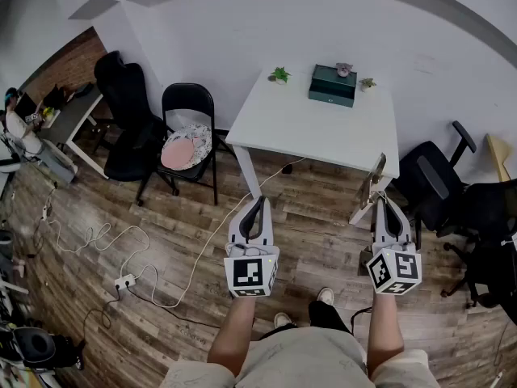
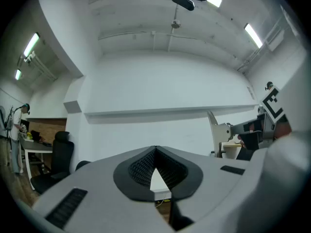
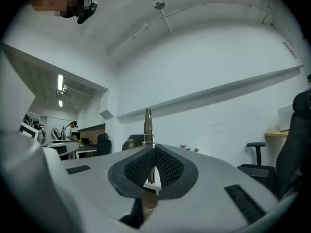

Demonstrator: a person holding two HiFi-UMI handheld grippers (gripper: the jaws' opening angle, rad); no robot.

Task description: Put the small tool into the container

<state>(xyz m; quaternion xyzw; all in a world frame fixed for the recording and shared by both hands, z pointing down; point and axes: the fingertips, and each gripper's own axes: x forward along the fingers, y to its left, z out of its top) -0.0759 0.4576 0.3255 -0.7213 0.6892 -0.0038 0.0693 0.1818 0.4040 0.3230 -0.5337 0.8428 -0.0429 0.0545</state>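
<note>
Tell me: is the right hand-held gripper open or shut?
Shut: in its own view the right hand-held gripper clamps a thin metal tool standing above its jaws.

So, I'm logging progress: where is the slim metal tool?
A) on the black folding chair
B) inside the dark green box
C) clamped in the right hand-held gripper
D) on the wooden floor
C: the slim metal tool sticks up from between the shut jaws of the right hand-held gripper.

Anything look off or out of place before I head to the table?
Only the floor: a white cable trails loose from under the white table to a power strip, across the boards ahead. The green container sits upright on the table, and the small tool stands straight in the right gripper.
</note>
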